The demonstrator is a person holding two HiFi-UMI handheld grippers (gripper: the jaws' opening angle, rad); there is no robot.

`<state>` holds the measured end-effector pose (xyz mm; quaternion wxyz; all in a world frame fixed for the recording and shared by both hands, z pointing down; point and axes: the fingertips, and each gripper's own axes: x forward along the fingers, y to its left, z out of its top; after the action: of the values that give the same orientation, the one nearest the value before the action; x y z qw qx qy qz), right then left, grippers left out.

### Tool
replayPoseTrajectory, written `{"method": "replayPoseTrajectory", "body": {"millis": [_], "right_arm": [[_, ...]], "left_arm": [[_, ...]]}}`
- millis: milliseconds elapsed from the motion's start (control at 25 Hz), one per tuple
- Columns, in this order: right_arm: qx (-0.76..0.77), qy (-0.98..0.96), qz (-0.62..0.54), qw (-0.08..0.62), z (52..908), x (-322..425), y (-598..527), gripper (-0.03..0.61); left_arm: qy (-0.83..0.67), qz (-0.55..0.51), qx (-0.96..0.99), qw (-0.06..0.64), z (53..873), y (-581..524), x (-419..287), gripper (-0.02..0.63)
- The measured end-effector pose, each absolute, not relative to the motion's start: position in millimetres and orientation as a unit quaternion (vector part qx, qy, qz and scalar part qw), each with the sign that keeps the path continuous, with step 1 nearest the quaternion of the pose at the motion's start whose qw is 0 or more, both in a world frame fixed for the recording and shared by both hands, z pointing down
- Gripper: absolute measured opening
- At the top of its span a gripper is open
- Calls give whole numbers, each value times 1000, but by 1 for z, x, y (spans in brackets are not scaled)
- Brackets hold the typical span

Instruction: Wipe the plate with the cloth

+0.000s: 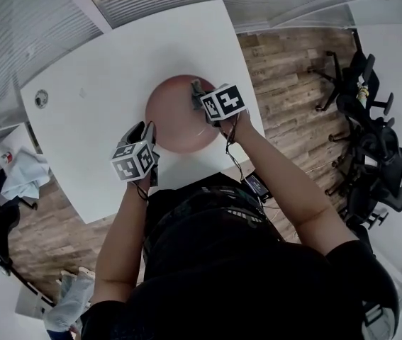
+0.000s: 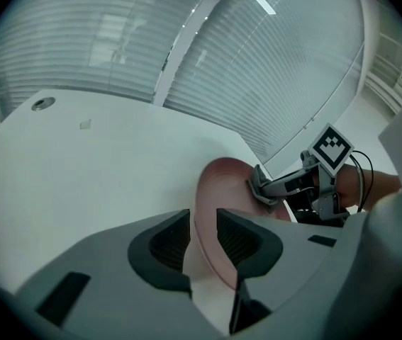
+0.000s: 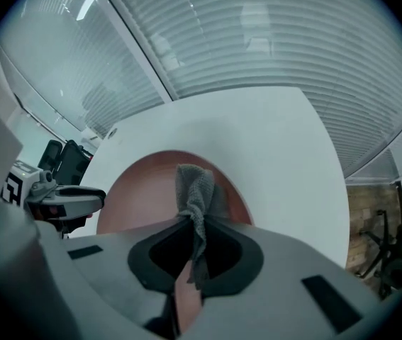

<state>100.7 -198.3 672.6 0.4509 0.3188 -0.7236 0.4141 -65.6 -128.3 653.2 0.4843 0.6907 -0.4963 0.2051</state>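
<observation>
In the head view I see the plate [image 1: 176, 115] on the white table [image 1: 101, 83], right in front of me. My left gripper [image 1: 146, 134] sits at its near-left rim and my right gripper [image 1: 198, 96] at its far-right side, so the dish lies between the two tools. In the left gripper view the jaws of the left gripper [image 2: 202, 227] are clenched on the plate [image 2: 223, 190]. The rim runs edge-on through the gap, and the right gripper [image 2: 261, 188] reaches in over the dish from the opposite side. In the right gripper view the right gripper [image 3: 197, 241] is clamped on the grey cloth [image 3: 195, 188]. The cloth sticks out forward past the jaw tips, with its free end over the plate [image 3: 140, 197], close to the right-hand rim. I cannot tell whether the fabric touches the surface. As I read it, the unwiped bowl of the plate lies ahead and to the left of the cloth, towards the left gripper [image 3: 76, 198]. The wiping stroke would therefore run that way.
</observation>
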Motion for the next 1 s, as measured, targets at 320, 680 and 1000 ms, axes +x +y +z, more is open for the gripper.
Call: {"method": "replayPoseTrajectory", "body": {"millis": [320,680,1000], "right_arm": [[304,-706,404,497,690,103,-200,35],[281,-713,388,511,690,87,-218,35],[214,-760,334,514,687,17,-217,35]], "left_arm": [[-482,216,686,501,671,-130,-60,127],[-466,232,688,506,675,-126,-55,58],[-469,231,687,505,676,-126,-55,54]]}}
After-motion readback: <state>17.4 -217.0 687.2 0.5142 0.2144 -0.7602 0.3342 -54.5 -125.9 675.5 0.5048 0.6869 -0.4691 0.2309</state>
